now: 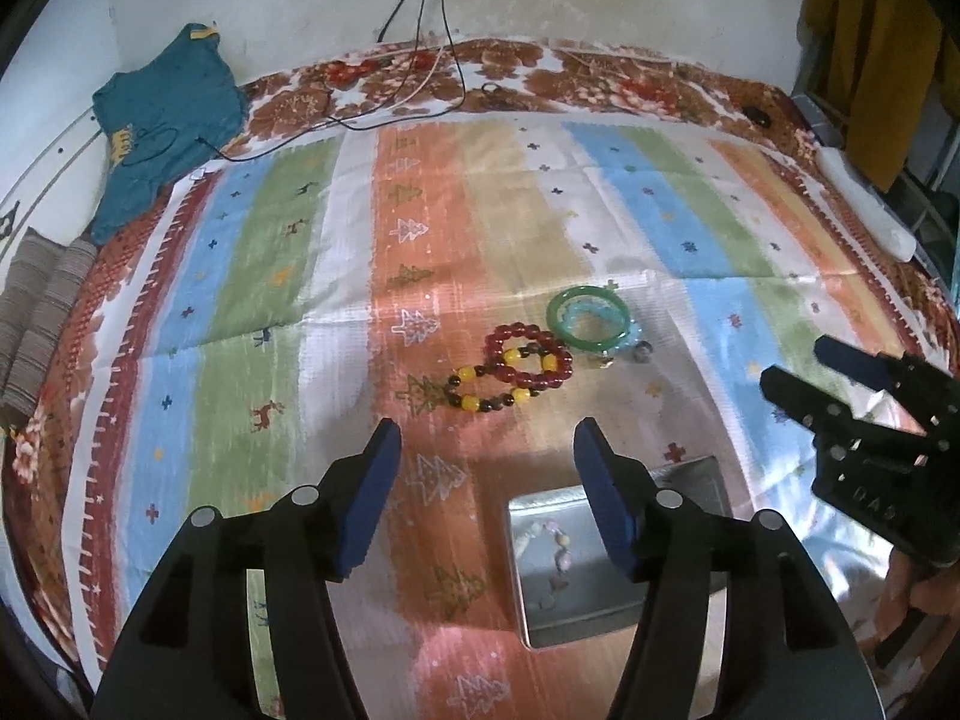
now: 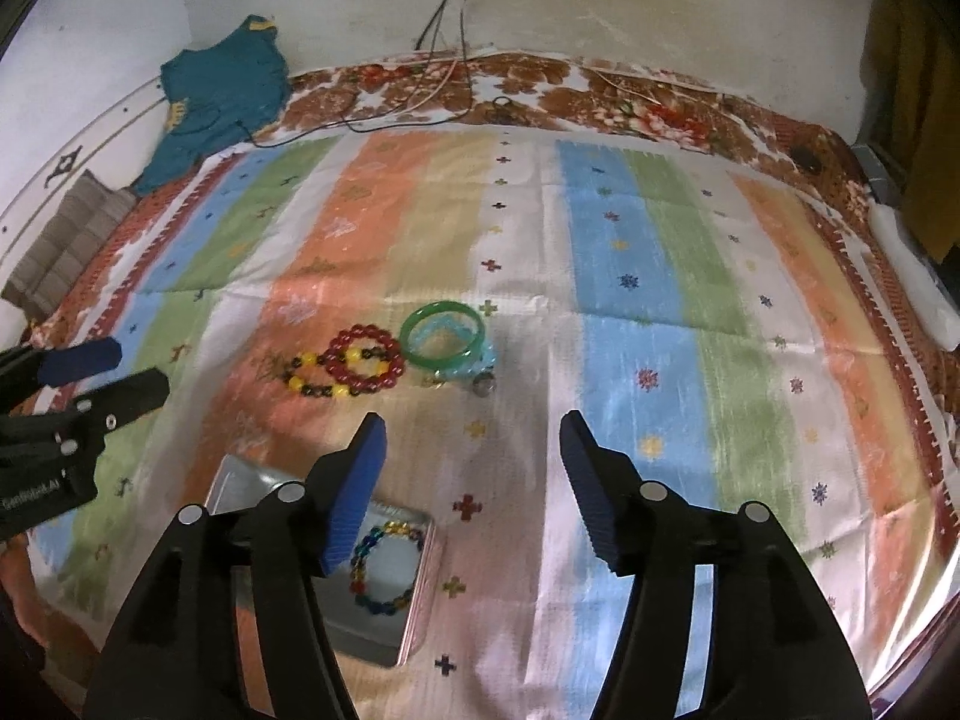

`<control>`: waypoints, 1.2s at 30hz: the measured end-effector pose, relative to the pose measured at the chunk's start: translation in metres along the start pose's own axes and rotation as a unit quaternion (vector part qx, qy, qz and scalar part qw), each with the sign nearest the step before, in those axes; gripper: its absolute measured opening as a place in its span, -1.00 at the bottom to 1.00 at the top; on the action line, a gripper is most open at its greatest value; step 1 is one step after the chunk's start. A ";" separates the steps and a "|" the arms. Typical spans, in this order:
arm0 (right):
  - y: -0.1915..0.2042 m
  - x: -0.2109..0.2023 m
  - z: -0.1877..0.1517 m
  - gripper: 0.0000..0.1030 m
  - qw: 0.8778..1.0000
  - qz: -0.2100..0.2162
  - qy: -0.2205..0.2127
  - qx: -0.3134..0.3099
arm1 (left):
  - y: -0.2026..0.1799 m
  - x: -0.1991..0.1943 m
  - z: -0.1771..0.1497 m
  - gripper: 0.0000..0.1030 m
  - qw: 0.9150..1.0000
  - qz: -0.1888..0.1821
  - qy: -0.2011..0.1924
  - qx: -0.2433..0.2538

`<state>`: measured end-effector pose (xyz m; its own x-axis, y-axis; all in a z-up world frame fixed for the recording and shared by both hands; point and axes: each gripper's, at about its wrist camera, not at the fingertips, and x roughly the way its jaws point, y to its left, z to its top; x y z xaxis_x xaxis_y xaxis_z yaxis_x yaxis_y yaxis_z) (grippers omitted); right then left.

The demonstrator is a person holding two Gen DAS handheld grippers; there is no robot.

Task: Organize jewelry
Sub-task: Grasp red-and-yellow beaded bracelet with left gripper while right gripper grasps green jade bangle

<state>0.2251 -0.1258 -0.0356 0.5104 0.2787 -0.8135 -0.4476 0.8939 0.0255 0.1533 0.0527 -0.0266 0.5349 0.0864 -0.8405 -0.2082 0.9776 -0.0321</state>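
A red bead bracelet (image 1: 531,357) overlaps a yellow-and-dark bead bracelet (image 1: 486,393) on the striped cloth. A green bangle (image 1: 591,315) lies beside them with a light blue bracelet (image 1: 624,330) in and under it. A metal tray (image 1: 600,612) near me holds a pale bead bracelet (image 1: 561,546). In the right wrist view the tray (image 2: 252,483) holds a multicolour bead bracelet (image 2: 384,570). My left gripper (image 1: 486,438) is open and empty, short of the bracelets. My right gripper (image 2: 471,429) is open and empty; it also shows in the left wrist view (image 1: 798,369).
The striped cloth (image 1: 270,276) covers a floral bedspread (image 1: 420,84) against a wall. A teal garment (image 1: 162,120) and black cables (image 1: 420,60) lie at the back left. A white roll (image 1: 864,198) lies at the right edge.
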 end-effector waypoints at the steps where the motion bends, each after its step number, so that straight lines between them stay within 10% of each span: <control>1: -0.001 0.004 0.002 0.20 1.000 0.000 0.003 0.003 | 0.000 0.003 0.002 0.20 1.000 0.003 0.002 0.001; 36: -0.002 0.093 0.045 0.35 0.998 -0.026 0.056 -0.017 | 0.001 0.117 0.045 0.27 0.997 0.037 0.064 0.030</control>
<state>0.3065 -0.0861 -0.0850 0.4498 0.1896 -0.8728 -0.4488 0.8929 -0.0373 0.2528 0.0723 -0.1007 0.4111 0.1365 -0.9013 -0.1923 0.9795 0.0607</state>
